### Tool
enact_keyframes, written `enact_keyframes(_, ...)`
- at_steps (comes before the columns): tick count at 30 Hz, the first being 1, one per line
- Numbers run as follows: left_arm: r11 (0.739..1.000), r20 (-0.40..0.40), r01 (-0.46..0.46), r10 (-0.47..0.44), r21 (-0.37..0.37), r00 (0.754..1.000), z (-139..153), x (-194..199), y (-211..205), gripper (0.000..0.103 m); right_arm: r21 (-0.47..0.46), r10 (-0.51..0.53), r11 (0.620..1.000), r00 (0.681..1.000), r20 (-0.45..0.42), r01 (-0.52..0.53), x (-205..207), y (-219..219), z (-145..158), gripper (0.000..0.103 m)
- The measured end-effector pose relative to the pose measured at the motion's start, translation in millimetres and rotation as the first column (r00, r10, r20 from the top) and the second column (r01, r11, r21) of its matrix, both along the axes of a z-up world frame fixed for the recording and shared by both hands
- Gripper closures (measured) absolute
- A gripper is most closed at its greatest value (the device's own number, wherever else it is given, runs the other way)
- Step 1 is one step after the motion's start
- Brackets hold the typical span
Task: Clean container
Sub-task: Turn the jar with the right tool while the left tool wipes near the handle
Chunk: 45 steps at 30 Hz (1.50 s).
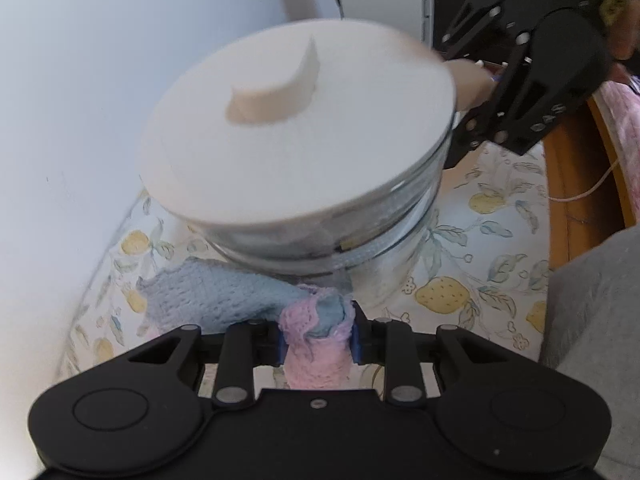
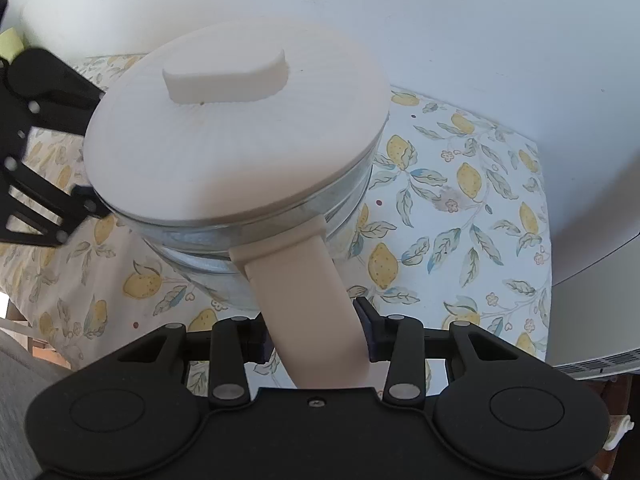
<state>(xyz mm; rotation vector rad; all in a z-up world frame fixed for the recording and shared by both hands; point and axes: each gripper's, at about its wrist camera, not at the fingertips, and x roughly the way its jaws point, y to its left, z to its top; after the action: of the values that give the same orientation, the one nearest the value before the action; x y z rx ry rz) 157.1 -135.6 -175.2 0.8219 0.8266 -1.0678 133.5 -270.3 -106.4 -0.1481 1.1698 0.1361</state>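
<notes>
A glass container (image 1: 360, 236) with a cream lid (image 1: 280, 148) stands on a lemon-print tablecloth (image 1: 480, 240). My left gripper (image 1: 316, 336) is shut on a bunched pink and blue knitted cloth (image 1: 224, 296), which lies against the container's lower side. In the right wrist view the same container (image 2: 224, 240) carries a cream handle (image 2: 308, 300) that runs down between my right gripper's (image 2: 316, 340) jaws, shut on it. The lid (image 2: 240, 132) has a raised oblong knob (image 2: 226, 78). The right gripper (image 1: 512, 92) also shows at the container's far right in the left wrist view.
A white curved wall or appliance (image 1: 80, 120) rises close behind the container. A wooden chair edge (image 1: 568, 200) with pink fabric (image 1: 624, 120) lies to the right, and a grey sleeve (image 1: 592, 320) is at the lower right. The left gripper (image 2: 44, 160) sits left of the container.
</notes>
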Motion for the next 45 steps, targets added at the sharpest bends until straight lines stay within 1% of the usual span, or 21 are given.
enact_keyframes(3, 0.999, -0.063, -0.052, 0.052, -0.004, 0.997, -13.3, 6.9, -4.3, 0.076, 0.024, -0.01, 1.0, 1.0, -0.003, 0.01, 1.1, -1.8, 0.6, 0.057)
enact_keyframes(4, 0.998, -0.071, -0.06, 0.06, -0.004, 0.996, -16.8, 8.1, -4.7, 0.076, 0.024, -0.006, 1.0, 1.0, -0.005, 0.006, 0.8, -1.4, 0.9, 0.057)
enact_keyframes(9, 0.997, -0.064, -0.075, 0.074, -0.006, 0.995, -40.8, 7.7, 0.7, 0.075, 0.036, 0.015, 0.999, 1.0, -0.008, -0.015, 1.1, -0.9, 0.9, 0.057)
enact_keyframes(11, 0.995, -0.096, -0.1, 0.099, -0.009, 0.99, -56.3, 10.2, 1.8, 0.075, 0.038, 0.018, 0.999, 1.0, -0.01, -0.017, 0.9, -0.3, 0.5, 0.057)
enact_keyframes(12, 0.994, -0.102, -0.105, 0.104, -0.014, 0.989, -60.5, 11.0, 2.1, 0.074, 0.039, 0.019, 0.999, 1.0, -0.012, -0.018, 0.8, 0.0, 0.3, 0.057)
enact_keyframes(14, 0.994, -0.105, -0.109, 0.105, -0.026, 0.989, -64.4, 11.8, 3.1, 0.065, 0.04, 0.019, 0.999, 1.0, -0.014, -0.018, 1.1, 0.4, 0.0, 0.057)
enact_keyframes(15, 0.993, -0.111, -0.109, 0.105, -0.033, 0.988, -66.6, 12.0, 2.9, 0.065, 0.039, 0.019, 0.999, 1.0, -0.015, -0.019, 1.1, 0.7, -0.5, 0.057)
enact_keyframes(18, 0.991, -0.116, -0.116, 0.108, -0.065, 0.987, -69.9, 12.8, 7.0, 0.066, 0.042, 0.017, 0.999, 1.0, -0.019, -0.016, 1.6, 1.6, -1.6, 0.056)
enact_keyframes(20, 0.991, -0.116, -0.114, 0.105, -0.071, 0.988, -70.1, 13.7, 9.4, 0.074, 0.041, 0.017, 0.999, 1.0, -0.022, -0.016, 1.9, 2.2, -2.2, 0.056)
enact_keyframes(24, 0.99, -0.146, -0.121, 0.111, -0.066, 0.983, -56.4, 16.4, 10.6, 0.076, 0.04, 0.026, 0.999, 0.999, -0.025, -0.025, 3.3, 3.1, -2.4, 0.056)
enact_keyframes(28, 0.996, -0.1, -0.07, 0.064, -0.048, 0.993, -37.2, 6.3, 9.1, 0.076, 0.034, 0.046, 0.998, 0.999, -0.015, -0.045, 2.0, 4.2, -2.5, 0.056)
enact_keyframes(32, 0.997, -0.097, -0.031, 0.023, -0.075, 0.995, -3.4, -2.7, 12.9, 0.076, 0.054, 0.048, 0.997, 0.999, 0.0, -0.048, -0.2, 2.0, -2.7, 0.056)
enact_keyframes(34, 0.996, -0.09, 0.003, -0.012, -0.095, 0.996, 15.7, -9.9, 14.8, 0.076, 0.076, 0.046, 0.996, 0.999, 0.01, -0.046, -1.3, -0.4, -2.7, 0.056)
enact_keyframes(37, 0.995, -0.057, 0.037, -0.042, -0.095, 0.997, 36.8, -17.9, 13.6, 0.076, 0.116, 0.034, 0.993, 0.999, 0.012, -0.035, 0.0, -4.8, -2.0, 0.056)
enact_keyframes(41, 0.997, -0.047, 0.021, -0.025, -0.076, 0.999, 44.5, -17.2, 8.7, 0.076, 0.114, 0.087, 0.989, 0.996, 0.027, -0.089, 0.1, -1.6, -1.6, 0.056)
enact_keyframes(45, 0.999, -0.03, 0.004, -0.006, -0.052, 1.0, 42.7, -17.6, 1.7, 0.076, 0.136, 0.114, 0.984, 0.993, 0.031, -0.117, 1.7, -2.0, -3.1, 0.057)
